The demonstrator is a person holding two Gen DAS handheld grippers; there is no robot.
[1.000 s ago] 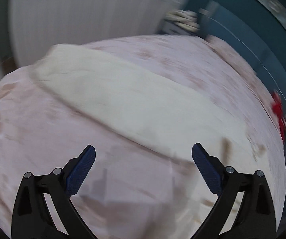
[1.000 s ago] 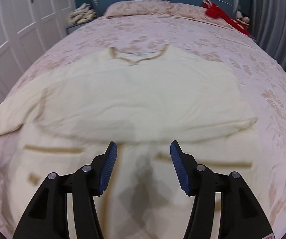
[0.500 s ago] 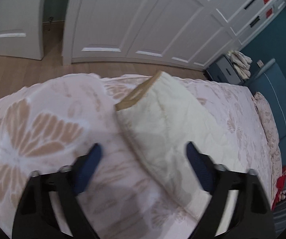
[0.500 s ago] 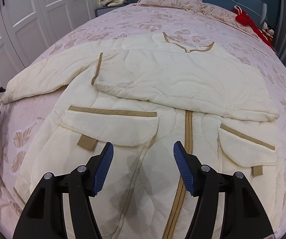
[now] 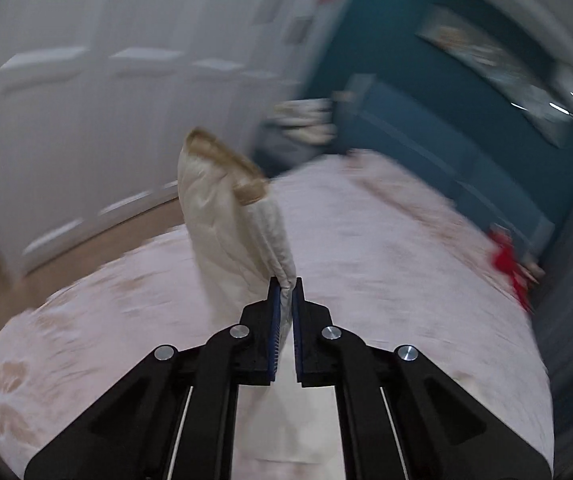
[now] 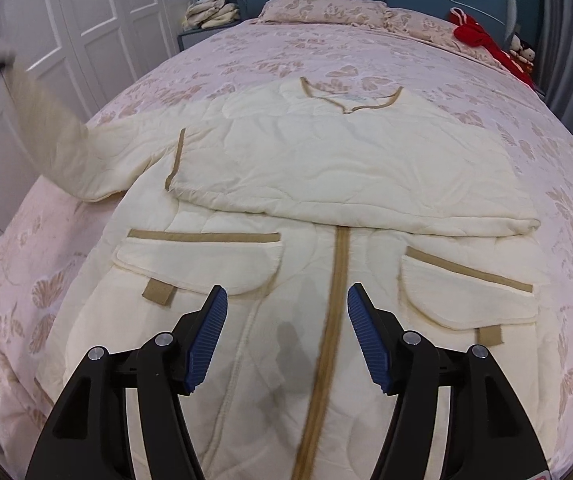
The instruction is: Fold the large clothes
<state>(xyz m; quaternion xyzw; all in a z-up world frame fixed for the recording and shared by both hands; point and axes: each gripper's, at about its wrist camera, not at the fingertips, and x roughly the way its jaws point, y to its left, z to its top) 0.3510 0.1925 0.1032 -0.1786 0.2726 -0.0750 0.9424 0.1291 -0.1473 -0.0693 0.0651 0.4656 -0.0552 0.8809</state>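
Observation:
A cream quilted jacket (image 6: 326,160) with tan trim lies front up on the bed, its right sleeve folded across the chest. My left gripper (image 5: 285,284) is shut on the jacket's left sleeve (image 5: 226,216) and holds it up off the bed, the tan cuff (image 5: 226,164) on top. In the right wrist view the lifted sleeve (image 6: 50,128) is a blur at the left. My right gripper (image 6: 287,304) is open and empty above the jacket's lower front, next to the tan zip strip (image 6: 336,288).
The pink floral bedspread (image 6: 366,52) covers the whole bed. Pillows (image 6: 326,10) and a red soft toy (image 6: 478,38) lie by the blue headboard. Folded cloths (image 6: 210,10) sit on a bedside cabinet. White wardrobe doors (image 6: 86,20) stand to the left.
My left gripper was open over the sleeve end; it has now shut on the sleeve and lifted it. My right gripper has stayed open and has drawn back toward the jacket's hem.

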